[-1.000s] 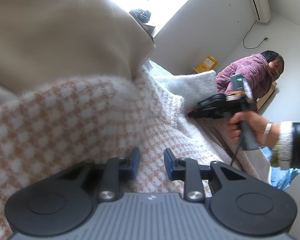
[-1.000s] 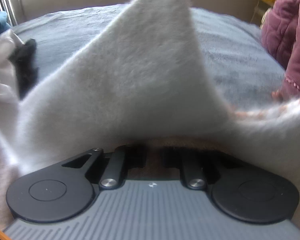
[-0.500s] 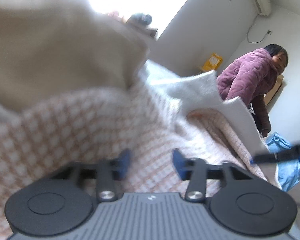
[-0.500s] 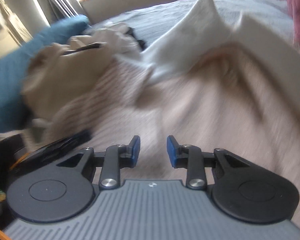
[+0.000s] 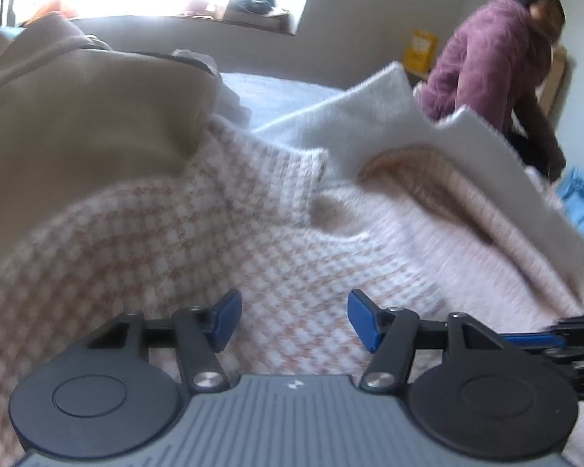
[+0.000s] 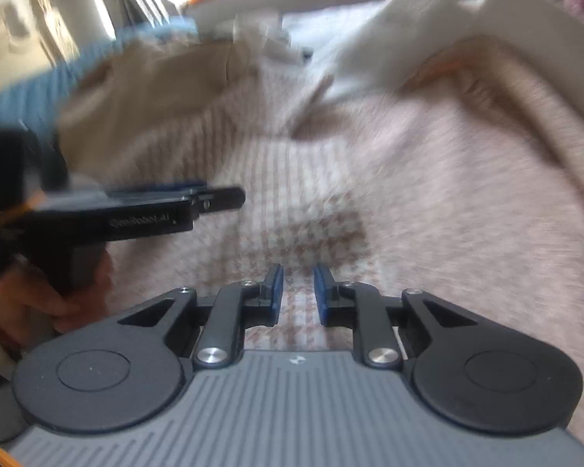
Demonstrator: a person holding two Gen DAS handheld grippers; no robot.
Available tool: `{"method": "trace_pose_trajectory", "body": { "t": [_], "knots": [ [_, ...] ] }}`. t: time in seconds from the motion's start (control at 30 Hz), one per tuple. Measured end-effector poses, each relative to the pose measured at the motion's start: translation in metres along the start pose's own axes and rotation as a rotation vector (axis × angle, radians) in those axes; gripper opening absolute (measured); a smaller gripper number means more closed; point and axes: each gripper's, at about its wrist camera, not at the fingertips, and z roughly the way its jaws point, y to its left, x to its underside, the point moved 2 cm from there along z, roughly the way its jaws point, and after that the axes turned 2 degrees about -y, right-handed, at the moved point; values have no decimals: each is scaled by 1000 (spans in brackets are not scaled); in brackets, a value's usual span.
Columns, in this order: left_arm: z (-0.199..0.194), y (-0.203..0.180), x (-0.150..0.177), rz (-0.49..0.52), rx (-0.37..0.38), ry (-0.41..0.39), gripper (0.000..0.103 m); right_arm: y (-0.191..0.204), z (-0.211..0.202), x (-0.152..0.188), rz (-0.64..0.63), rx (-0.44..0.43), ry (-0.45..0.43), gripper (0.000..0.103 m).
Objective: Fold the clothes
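Observation:
A pink-and-white checked knit garment [image 5: 175,241] with a white fleecy lining [image 5: 370,128] lies spread and rumpled on the bed. My left gripper [image 5: 294,311] hovers just above its checked face, open, with nothing between the fingers. In the right wrist view the same garment [image 6: 428,194] fills the frame, blurred. My right gripper [image 6: 298,288] hangs over a checked patch; its jaws are closing, a narrow gap remains and no fabric is between them. The left gripper [image 6: 214,196] shows side-on at the left, held by a hand. The right gripper's tip [image 5: 556,334] pokes in at the right edge.
A beige garment [image 5: 78,116] is heaped at the left, overlapping the checked knit. Pale blue-grey bedding [image 5: 276,93] lies beyond. A person in a purple quilted jacket [image 5: 494,58] bends over at the far right, near a blue cloth [image 5: 580,202]. A blue fabric [image 6: 27,93] lies at the left.
The left jaws have spread wider and that gripper has lifted back from the knit. The right gripper has let go of the white lining flap and swung across over the checked face.

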Motion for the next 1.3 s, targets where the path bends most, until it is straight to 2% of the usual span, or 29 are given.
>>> {"method": "trace_pose_trajectory", "body": {
  "t": [0.07, 0.17, 0.27, 0.4, 0.47, 0.5, 0.53, 0.57, 0.63, 0.83, 0.9, 1.0, 1.07, 1.17, 1.23, 1.3],
  "knots": [
    [-10, -9, 2, 13, 0, -2, 62, -12, -32, 6, 2, 27, -28, 18],
    [-23, -25, 7, 30, 23, -3, 63, -46, -81, 17, 67, 118, -65, 20],
    [-34, -43, 15, 44, 44, -1, 64, -92, -129, 31, 177, 256, -108, 29],
    [-44, -65, 32, 69, 70, 27, 64, -157, -185, 50, 354, 506, -178, 32],
    [-46, -73, 42, 88, 73, 45, 64, -180, -202, 58, 407, 591, -207, 33],
    [-46, -77, 47, 98, 73, 52, 64, -187, -207, 61, 423, 612, -218, 35],
    [-45, -80, 51, 106, 71, 60, 64, -192, -207, 62, 423, 627, -217, 40],
    [-43, -82, 54, 112, 67, 69, 64, -194, -203, 62, 401, 642, -205, 46],
    [-41, -85, 60, 119, 58, 80, 64, -195, -189, 62, 322, 672, -166, 50],
    [-33, -87, 66, 150, 37, 86, 64, -196, -138, 49, 57, 777, -62, 51],
    [-31, -87, 67, 152, 34, 87, 65, -204, -127, 44, 9, 813, -36, 51],
    [-31, -88, 68, 154, 31, 84, 65, -219, -114, 37, -40, 858, 3, 42],
    [-31, -89, 69, 154, 30, 80, 65, -227, -114, 33, -56, 866, 17, 5],
    [-31, -87, 69, 155, 34, 81, 66, -227, -123, 26, -55, 842, -2, 4],
    [-31, -86, 69, 152, 37, 80, 66, -215, -141, 20, -14, 772, -54, 3],
    [-32, -85, 69, 140, 41, 80, 66, -195, -163, 13, 36, 657, -125, 3]
  ]
}}
